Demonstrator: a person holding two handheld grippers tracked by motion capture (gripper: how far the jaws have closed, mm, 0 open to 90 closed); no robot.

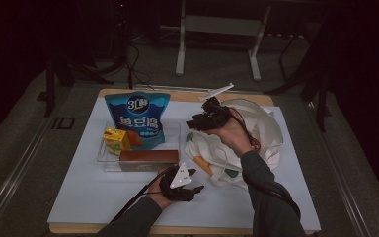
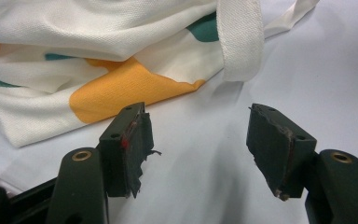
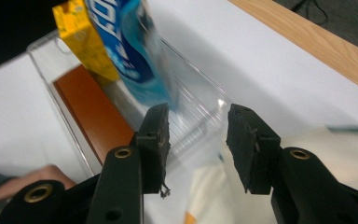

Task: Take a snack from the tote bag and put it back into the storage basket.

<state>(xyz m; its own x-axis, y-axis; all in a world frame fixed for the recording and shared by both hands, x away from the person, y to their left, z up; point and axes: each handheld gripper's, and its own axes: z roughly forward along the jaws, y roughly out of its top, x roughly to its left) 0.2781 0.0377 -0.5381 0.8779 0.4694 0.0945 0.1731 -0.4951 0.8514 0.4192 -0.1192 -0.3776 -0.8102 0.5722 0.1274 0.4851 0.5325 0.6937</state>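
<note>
I count two grippers in my hands: the left gripper [image 1: 193, 180] and the right gripper [image 1: 195, 121], each with two black jaws. On the table [image 1: 94, 197] there is one clear plastic tray [image 1: 172, 132]. In it I count three things: one blue snack bag [image 1: 138, 117], one yellow carton [image 1: 116, 139] and one brown box [image 1: 148, 157]. Beside the tray lies one white cloth bag [image 1: 256, 129] with orange and green patches; I can make out two straps on it [image 2: 240, 37].
</note>
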